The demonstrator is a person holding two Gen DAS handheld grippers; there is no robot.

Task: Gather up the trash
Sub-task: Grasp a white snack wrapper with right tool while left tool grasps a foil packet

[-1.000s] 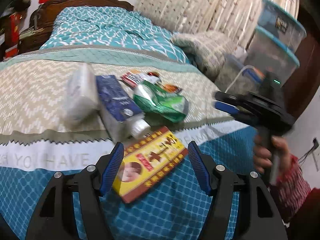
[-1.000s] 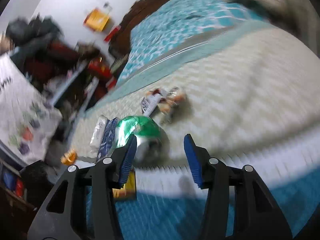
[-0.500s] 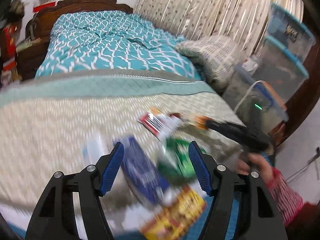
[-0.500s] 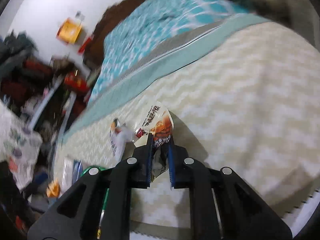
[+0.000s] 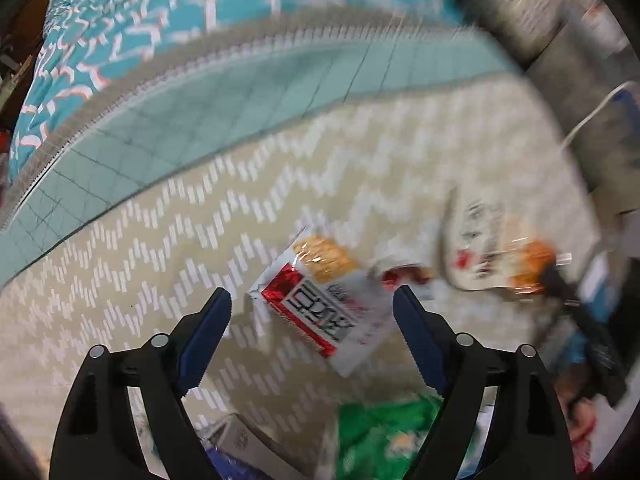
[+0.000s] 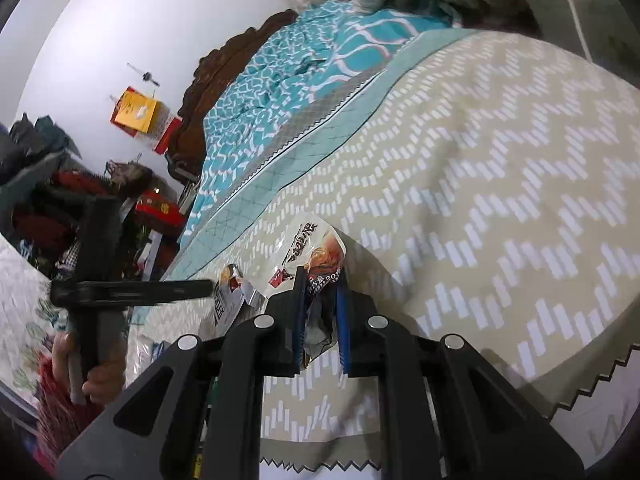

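Right gripper [image 6: 320, 312] clenched on crinkly white-orange snack wrapper [image 6: 316, 252] at frame centre; left gripper [image 5: 312, 312], jaws just widened and empty, should straddle red-white foil packet [image 5: 320, 304] lower-centre before closing.

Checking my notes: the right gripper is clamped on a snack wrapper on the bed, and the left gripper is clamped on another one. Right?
Not quite. The left gripper is open over its red-and-white wrapper, as the left wrist view shows. The right gripper is clamped on a snack wrapper.
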